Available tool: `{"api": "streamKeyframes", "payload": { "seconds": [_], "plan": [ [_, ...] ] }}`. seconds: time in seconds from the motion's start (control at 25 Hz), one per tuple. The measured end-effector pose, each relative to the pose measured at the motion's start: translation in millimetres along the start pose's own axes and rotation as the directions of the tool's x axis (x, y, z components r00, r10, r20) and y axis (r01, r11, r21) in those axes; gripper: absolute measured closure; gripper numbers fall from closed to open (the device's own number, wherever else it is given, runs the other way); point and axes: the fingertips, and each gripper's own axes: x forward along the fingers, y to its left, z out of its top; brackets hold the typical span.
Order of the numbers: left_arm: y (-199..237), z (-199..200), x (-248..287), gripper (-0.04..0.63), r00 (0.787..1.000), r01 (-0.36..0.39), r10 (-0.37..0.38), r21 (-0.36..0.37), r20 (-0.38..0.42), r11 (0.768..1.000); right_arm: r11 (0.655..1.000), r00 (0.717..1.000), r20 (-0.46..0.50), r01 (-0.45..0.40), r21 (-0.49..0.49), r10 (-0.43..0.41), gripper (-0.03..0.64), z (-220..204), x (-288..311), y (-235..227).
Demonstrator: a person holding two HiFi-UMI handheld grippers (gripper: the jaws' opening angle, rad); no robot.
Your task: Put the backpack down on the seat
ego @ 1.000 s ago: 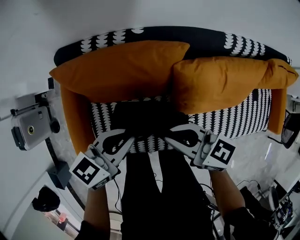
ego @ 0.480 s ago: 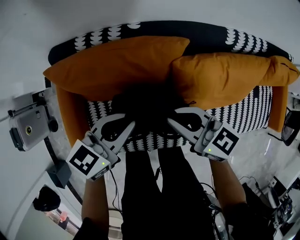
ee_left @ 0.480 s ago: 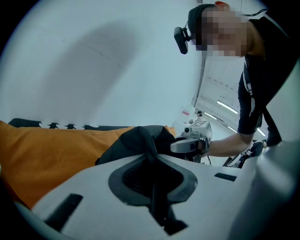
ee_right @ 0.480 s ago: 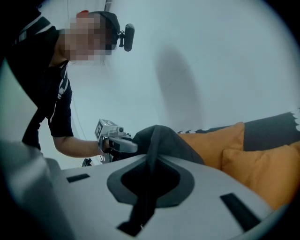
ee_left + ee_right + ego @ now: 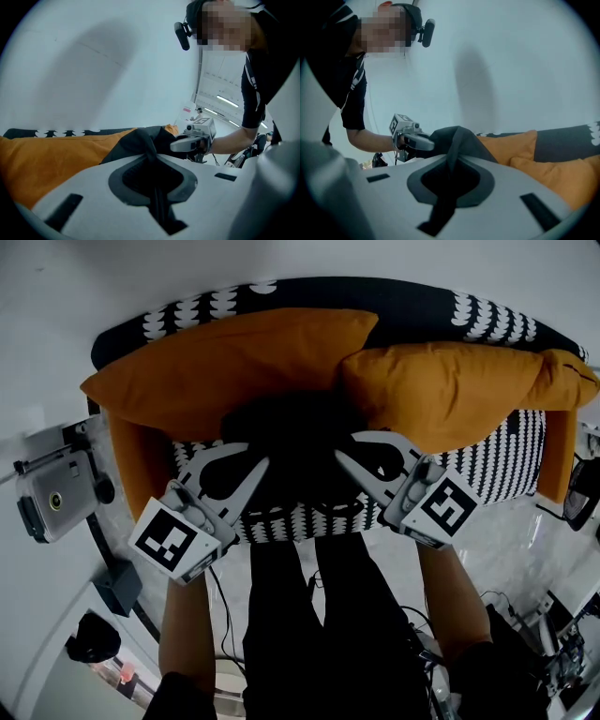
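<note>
A black backpack [image 5: 298, 446] hangs over the sofa's black-and-white patterned seat [image 5: 487, 474], in front of two orange cushions [image 5: 225, 362]. My left gripper [image 5: 262, 464] is shut on the pack's left side, and my right gripper [image 5: 340, 457] is shut on its right side. In the left gripper view, dark fabric [image 5: 145, 140] is pinched between the jaws of my left gripper [image 5: 152, 157], with the other gripper [image 5: 190, 143] just beyond. The right gripper view shows the same fabric [image 5: 457, 138] pinched at my right gripper [image 5: 451, 161]. The pack's underside is hidden.
Orange armrests [image 5: 141, 474] bound the seat on both sides. A grey device on a stand [image 5: 52, 493] and a dark box [image 5: 117, 587] sit on the floor at left. The person's legs in black trousers [image 5: 319, 634] stand against the sofa front. Cables lie on the floor at right.
Both grippers have carried the backpack forward, away from the person's body and towards the cushions. It now hangs further over the seat.
</note>
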Motion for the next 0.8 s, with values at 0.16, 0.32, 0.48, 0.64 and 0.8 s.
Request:
{"api": "streamKeyframes", "payload": {
  "seconds": [0.16, 0.32, 0.48, 0.64, 0.8],
  "plan": [
    [8.1, 0.3, 3.3, 0.558, 0.999, -0.011, 0.012, -0.027, 0.034, 1.000, 1.000, 1.000, 0.020, 0.021, -0.007, -0.021, 0.588, -2.7, 2.5, -10.8],
    [20.1, -0.6, 7.5, 0.558, 0.999, -0.019, 0.020, -0.029, 0.037, 0.999, 1.000, 1.000, 0.019, 0.017, -0.006, -0.017, 0.588, -0.8, 11.4, -16.1],
    [29.0, -0.6, 9.5, 0.558, 0.999, -0.033, 0.034, -0.019, 0.034, 0.999, 1.000, 1.000, 0.010, 0.021, -0.017, -0.021, 0.588, -0.1, 18.2, -21.8],
    [36.1, 1.1, 13.8, 0.558, 0.998, -0.047, 0.047, -0.017, 0.034, 0.999, 0.998, 0.999, -0.015, 0.047, -0.031, -0.048, 0.588, -1.3, 20.2, -30.1],
    [49.6, -0.7, 20.0, 0.558, 0.998, -0.056, 0.056, -0.022, 0.029, 0.998, 0.998, 0.998, -0.009, 0.059, -0.027, -0.059, 0.588, -4.0, 27.9, -42.6]
  ]
}}
